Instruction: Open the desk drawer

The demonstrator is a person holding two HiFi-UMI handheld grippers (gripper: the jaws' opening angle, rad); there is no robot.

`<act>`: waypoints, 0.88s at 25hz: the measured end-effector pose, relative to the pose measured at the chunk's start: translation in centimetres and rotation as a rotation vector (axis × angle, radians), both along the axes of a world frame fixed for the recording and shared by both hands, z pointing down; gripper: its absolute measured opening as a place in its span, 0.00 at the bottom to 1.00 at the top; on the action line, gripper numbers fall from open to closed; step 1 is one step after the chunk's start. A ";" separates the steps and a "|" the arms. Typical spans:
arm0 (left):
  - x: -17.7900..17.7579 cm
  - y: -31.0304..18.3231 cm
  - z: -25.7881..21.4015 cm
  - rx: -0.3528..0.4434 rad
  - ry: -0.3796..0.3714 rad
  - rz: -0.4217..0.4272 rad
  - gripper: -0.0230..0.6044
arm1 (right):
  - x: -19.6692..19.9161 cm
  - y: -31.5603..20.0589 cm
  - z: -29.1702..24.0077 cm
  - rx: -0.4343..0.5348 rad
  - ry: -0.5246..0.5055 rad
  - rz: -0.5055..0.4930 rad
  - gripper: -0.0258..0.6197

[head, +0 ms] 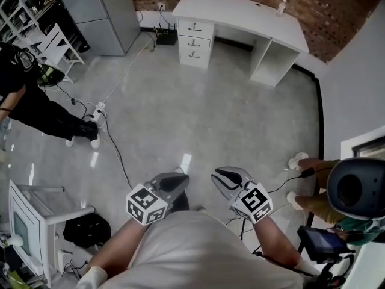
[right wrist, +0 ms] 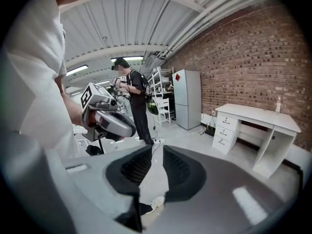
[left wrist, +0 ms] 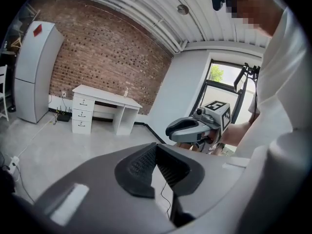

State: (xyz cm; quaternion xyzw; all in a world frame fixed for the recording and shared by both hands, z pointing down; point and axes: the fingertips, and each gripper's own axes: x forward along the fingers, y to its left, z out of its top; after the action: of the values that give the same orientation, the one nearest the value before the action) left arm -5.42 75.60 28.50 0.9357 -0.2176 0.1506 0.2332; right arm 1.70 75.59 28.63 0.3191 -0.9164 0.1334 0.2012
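Left gripper (head: 174,180), grey, with a square-marker cube: held close against the person's body, jaws closed tip to tip, nothing between them. Right gripper (head: 220,174), same make: jaws a narrow gap apart, nothing grasped.

White desk with a three-drawer pedestal (head: 240,12): stands against the red brick wall (head: 337,5), well apart from both grippers. The three white drawers (head: 195,41) sit stacked at the desk's left end, all fronts flush and closed, each with a small dark handle. A small clear bottle (head: 281,6) stands on the desktop near the wall.

Clearance: pale grey polished floor (head: 204,113) lies open between grippers and desk. A white cable with power strip (head: 98,109) runs along its left side, beside the feet of a person in black clothing (head: 42,110). A tall grey cabinet (head: 102,11) stands left of the desk.

Markings: a red label (left wrist: 37,29) on the cabinet, print too small to read.
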 end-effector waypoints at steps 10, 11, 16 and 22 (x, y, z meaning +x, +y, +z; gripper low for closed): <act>-2.0 -17.8 -1.1 0.016 0.063 0.071 0.10 | -2.4 -17.7 -2.2 0.020 0.041 0.102 0.17; -2.3 -19.4 -0.8 0.007 0.061 0.073 0.10 | -3.0 -19.4 -2.5 0.021 0.035 0.105 0.17; -2.4 -26.4 0.3 -0.035 0.102 0.017 0.10 | -4.3 -25.9 -1.7 -0.002 0.045 0.029 0.17; 0.2 -36.7 2.5 -0.086 0.118 -0.056 0.10 | -0.5 -37.1 0.2 -0.034 0.022 -0.012 0.17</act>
State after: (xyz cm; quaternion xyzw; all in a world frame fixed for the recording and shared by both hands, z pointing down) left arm -5.23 38.93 31.02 0.9256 -0.2229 0.0979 0.2896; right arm 1.25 38.54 28.80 0.3115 -0.9136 0.1443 0.2177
